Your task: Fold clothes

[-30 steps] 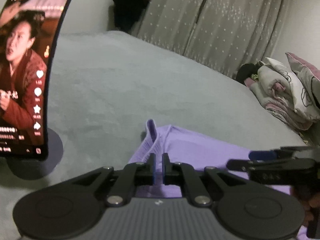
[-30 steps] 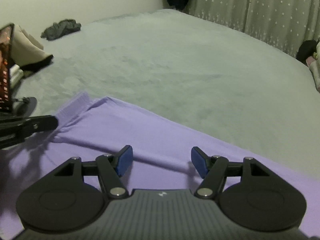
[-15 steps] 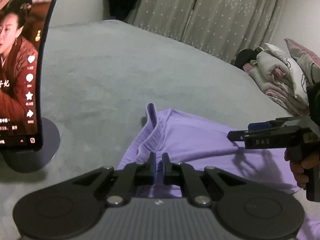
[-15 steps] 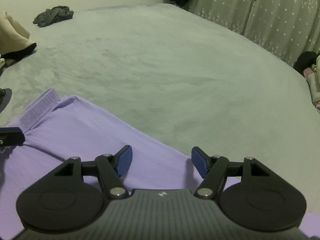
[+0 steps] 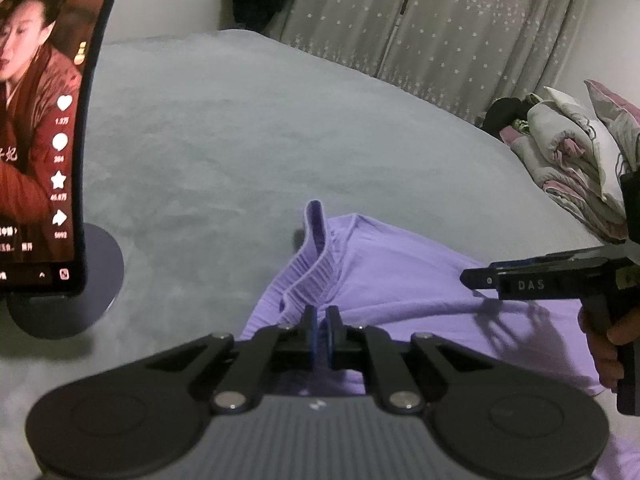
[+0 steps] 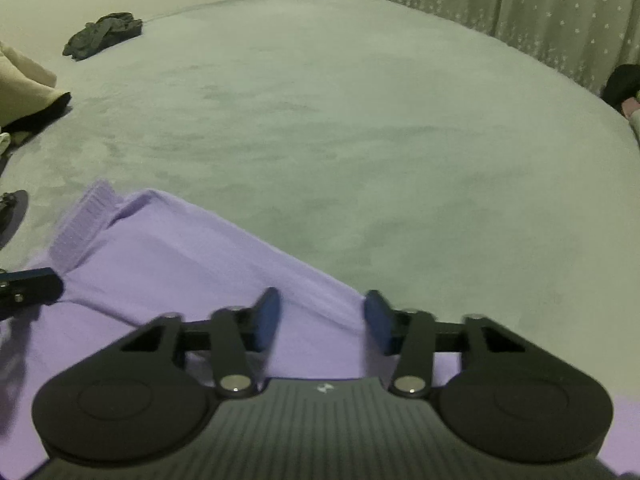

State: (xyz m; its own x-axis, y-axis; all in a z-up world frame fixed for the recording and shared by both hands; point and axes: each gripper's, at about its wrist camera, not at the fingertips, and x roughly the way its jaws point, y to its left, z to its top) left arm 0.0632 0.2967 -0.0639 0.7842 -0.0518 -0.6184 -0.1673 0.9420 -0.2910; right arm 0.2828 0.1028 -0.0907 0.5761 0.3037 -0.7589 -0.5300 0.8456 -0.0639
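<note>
Nearby, phone point(image 5: 38, 128); left claw point(image 5: 321, 334) pinching purple garment point(image 5: 384, 276), right claw point(image 6: 322, 320) closing, spread.

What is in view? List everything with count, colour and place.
garment: one, lilac, flat on bed, near edge
bed cover: one, grey-green
phone on stand: one, screen lit, left
dark clothes: one heap, far corner
bedding pile: one, pink and white, right
curtains: grey, starred, behind
left gripper: black, shut on garment by its ribbed band
right gripper: black, jaws just closing, astride garment's edge
hand: one, on right gripper's handle
</note>
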